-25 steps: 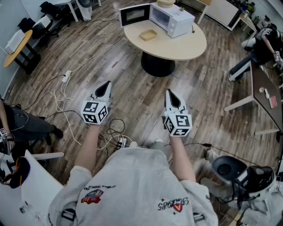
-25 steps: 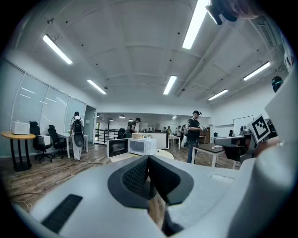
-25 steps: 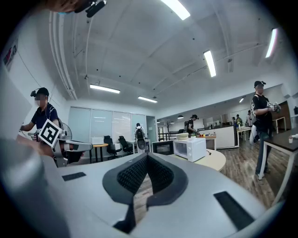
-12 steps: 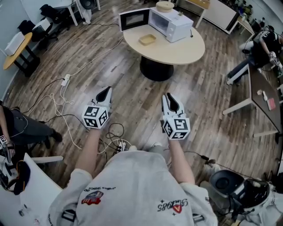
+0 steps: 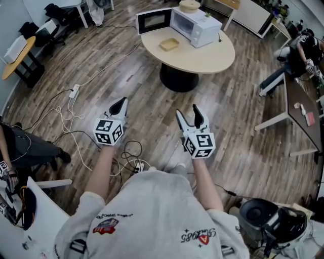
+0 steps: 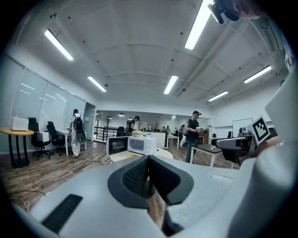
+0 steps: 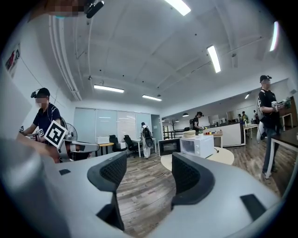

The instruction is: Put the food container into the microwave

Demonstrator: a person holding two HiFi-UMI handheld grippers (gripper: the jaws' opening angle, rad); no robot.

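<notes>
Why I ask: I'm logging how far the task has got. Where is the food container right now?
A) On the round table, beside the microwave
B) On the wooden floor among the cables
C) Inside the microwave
A: in the head view the food container lies on the round table, just in front of the microwave, not inside it.

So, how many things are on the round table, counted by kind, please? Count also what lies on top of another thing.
microwave: 1
food container: 1
round beige item on top of the microwave: 1
Total: 3
</notes>
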